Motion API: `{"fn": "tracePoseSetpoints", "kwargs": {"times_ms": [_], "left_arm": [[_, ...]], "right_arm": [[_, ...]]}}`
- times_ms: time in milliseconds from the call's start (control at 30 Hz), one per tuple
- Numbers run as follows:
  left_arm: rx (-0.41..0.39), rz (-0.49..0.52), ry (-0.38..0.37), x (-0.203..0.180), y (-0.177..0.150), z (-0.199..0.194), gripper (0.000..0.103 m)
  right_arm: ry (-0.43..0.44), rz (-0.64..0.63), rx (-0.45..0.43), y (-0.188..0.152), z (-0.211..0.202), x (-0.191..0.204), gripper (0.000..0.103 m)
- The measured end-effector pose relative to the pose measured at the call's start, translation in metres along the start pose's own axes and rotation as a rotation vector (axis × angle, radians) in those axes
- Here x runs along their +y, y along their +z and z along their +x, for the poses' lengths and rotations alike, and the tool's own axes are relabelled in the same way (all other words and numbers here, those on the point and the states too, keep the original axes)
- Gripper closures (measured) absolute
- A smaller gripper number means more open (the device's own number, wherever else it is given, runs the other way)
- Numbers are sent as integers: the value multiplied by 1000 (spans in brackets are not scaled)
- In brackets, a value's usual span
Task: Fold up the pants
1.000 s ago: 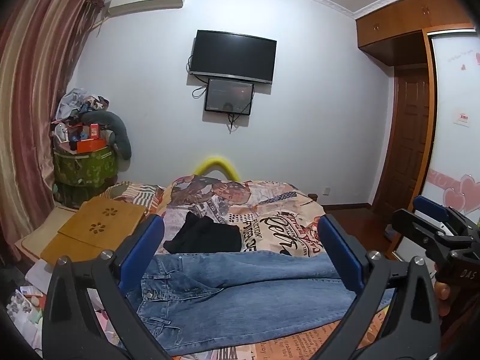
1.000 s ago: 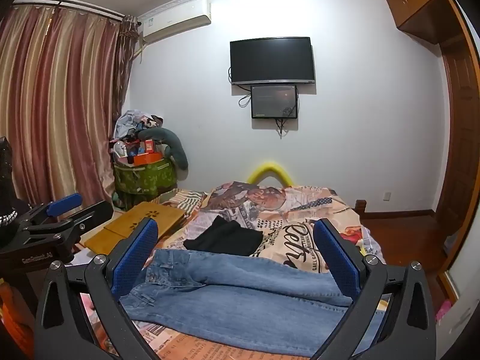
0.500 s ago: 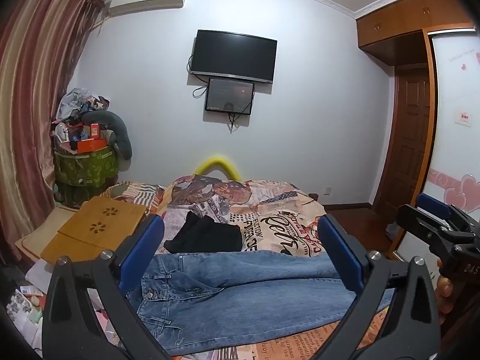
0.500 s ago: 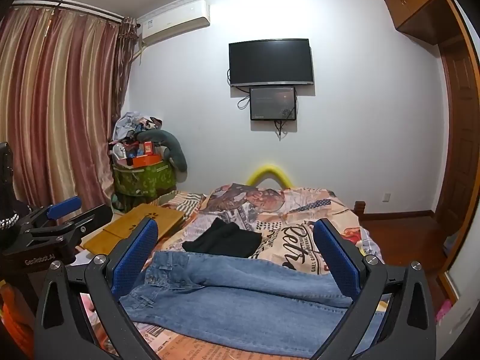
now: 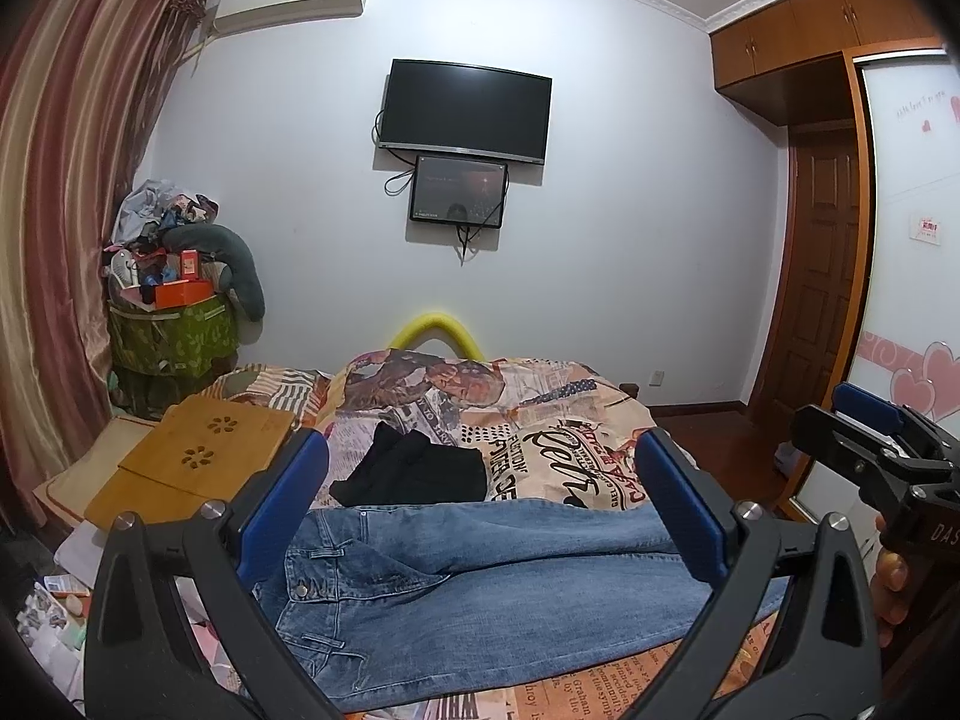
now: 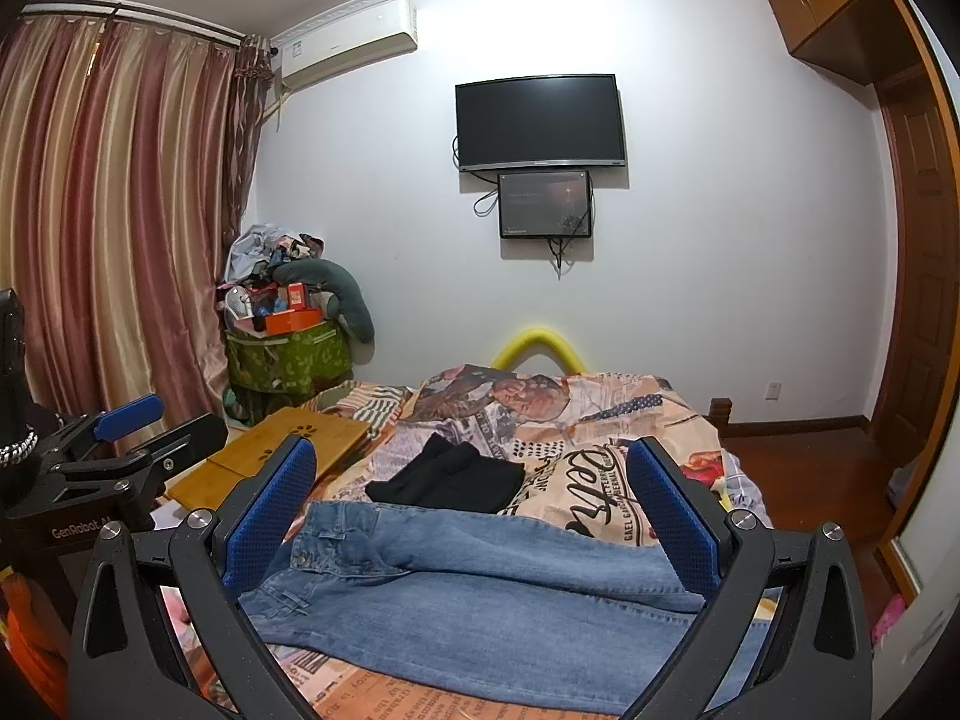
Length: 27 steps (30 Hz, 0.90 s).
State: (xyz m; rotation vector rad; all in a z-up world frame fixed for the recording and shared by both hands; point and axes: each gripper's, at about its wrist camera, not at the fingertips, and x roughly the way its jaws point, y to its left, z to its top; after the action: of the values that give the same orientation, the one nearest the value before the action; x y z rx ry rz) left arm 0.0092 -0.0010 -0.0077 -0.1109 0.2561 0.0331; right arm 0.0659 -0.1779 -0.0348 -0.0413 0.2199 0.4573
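Blue jeans lie flat across the near part of the bed, waistband to the left, legs running right; they also show in the right wrist view. My left gripper is open, held above the jeans, touching nothing. My right gripper is open too, above the jeans and empty. The right gripper shows at the right edge of the left wrist view; the left gripper shows at the left edge of the right wrist view.
A folded black garment lies on the printed bedspread behind the jeans. A wooden lap desk sits left of the bed. A cluttered green bin, curtains and a wardrobe border the room.
Both grippers stay open and nearly still. The right gripper has drifted slightly down and right in the left wrist view. The jeans have not moved.
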Motion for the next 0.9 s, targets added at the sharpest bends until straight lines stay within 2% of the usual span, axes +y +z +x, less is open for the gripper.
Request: {"fn": "tracePoseSetpoints", "kwargs": {"times_ms": [900], "left_arm": [[-8, 9, 8, -1, 0, -3, 0]], "right_arm": [[3, 3, 1, -2, 1, -2, 0]]}}
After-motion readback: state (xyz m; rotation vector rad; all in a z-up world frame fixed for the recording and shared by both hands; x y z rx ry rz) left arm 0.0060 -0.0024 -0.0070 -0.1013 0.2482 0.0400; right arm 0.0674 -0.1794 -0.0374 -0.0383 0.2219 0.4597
